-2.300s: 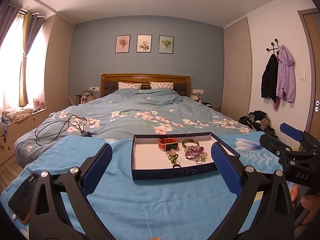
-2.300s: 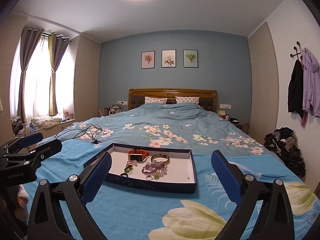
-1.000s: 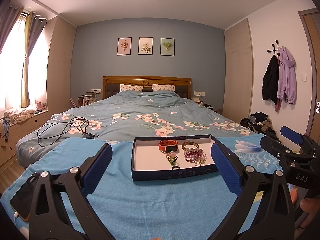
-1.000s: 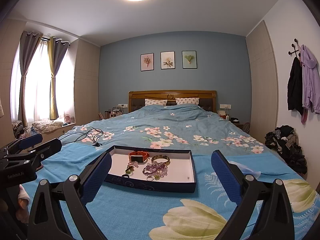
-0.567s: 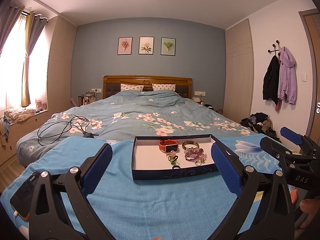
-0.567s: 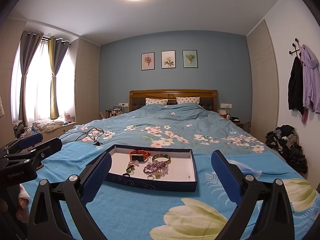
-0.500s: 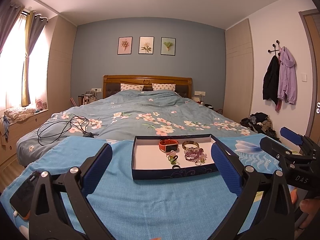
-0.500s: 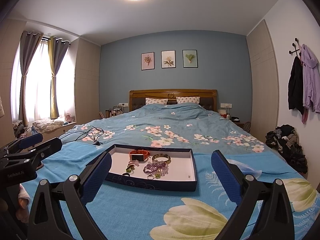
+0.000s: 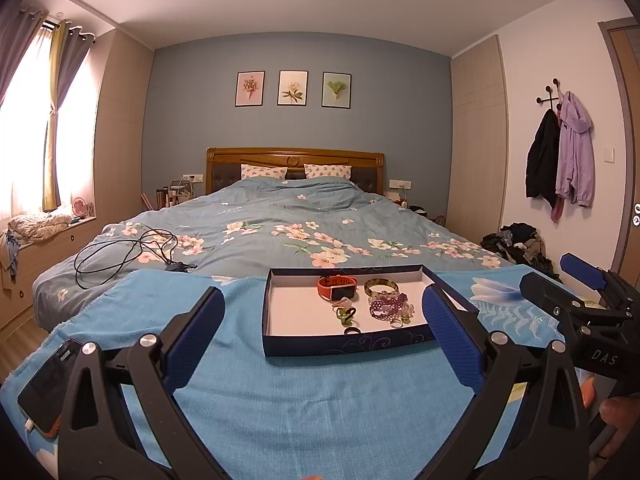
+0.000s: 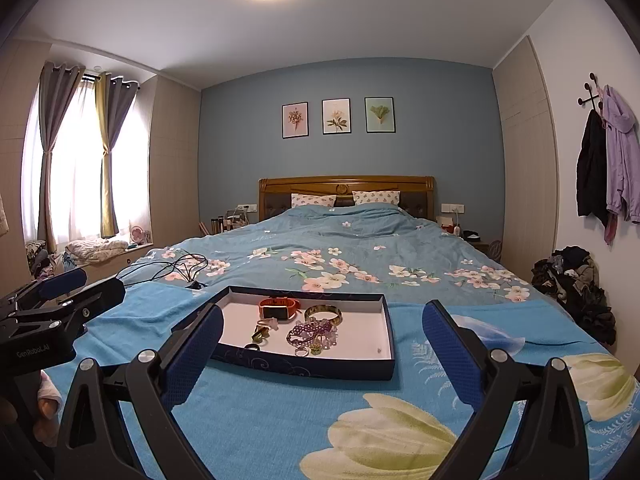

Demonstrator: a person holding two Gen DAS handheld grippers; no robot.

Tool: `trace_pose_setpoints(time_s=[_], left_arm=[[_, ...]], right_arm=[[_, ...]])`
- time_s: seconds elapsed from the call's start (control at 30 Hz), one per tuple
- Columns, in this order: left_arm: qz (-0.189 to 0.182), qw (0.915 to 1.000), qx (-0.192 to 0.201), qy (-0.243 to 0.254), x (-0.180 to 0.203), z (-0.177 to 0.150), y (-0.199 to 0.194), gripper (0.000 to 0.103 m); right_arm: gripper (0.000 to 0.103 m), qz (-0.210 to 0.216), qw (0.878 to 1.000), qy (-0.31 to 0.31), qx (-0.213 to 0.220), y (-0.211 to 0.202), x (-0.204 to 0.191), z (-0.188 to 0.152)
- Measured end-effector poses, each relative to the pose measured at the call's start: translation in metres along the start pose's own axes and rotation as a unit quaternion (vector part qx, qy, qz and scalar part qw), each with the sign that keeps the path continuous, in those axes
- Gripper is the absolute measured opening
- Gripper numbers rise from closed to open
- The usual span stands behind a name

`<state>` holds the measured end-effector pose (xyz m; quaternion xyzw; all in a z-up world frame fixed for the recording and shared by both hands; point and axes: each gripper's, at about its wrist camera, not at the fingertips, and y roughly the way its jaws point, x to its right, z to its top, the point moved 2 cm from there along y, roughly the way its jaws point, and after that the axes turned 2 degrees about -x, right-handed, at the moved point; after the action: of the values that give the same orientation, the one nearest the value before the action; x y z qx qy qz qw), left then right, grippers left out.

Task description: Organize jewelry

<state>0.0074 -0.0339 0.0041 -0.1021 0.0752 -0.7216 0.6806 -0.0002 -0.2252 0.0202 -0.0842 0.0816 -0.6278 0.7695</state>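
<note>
Nearest, both grippers are held wide apart and empty: the left gripper [image 9: 324,340] and the right gripper [image 10: 322,350], low over the blue towel [image 9: 320,400]. Just beyond them the tray [image 9: 344,346] is seen on the bed [image 9: 288,216], with a watch [image 9: 337,286], bangle [image 9: 381,287], beads [image 9: 390,306] and rings [image 9: 346,314] clumped inside. Nothing appears sorted yet; every piece is judged left to arrange.

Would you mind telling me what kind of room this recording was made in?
It looks like a home bedroom. A double bed with a wooden headboard and floral duvet fills the room, jackets hang on a wall hook, and curtains frame a window on the left.
</note>
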Motion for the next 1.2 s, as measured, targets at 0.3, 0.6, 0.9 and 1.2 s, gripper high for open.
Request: trace_pose_setpoints(time_s=[0.3,0.6,0.9,1.2], left_arm=[[-0.001,1.0000,-0.002,0.001,0.0000,-0.0018,0.0005,0.097],[-0.001,1.0000,-0.002,0.000,0.0002,-0.0023,0.0002,0.097],[0.000,1.0000,-0.003,-0.002,-0.0004,-0.0040,0.0020,0.097],[0.003,1.0000,-0.008,0.001,0.0021,-0.0044,0.0044,0.097]], right_arm=[[0.096,0.000,1.000,0.001,0.000,0.0005,0.0009,0.0004],[0.096,0.000,1.000,0.001,-0.002,0.0001,0.0005,-0.0007],[0.096,0.002,1.000,0.002,-0.008,0.0019,-0.0010,-0.0018],[0.096,0.004,1.000,0.001,-0.012,0.0028,-0.0008,-0.0017]])
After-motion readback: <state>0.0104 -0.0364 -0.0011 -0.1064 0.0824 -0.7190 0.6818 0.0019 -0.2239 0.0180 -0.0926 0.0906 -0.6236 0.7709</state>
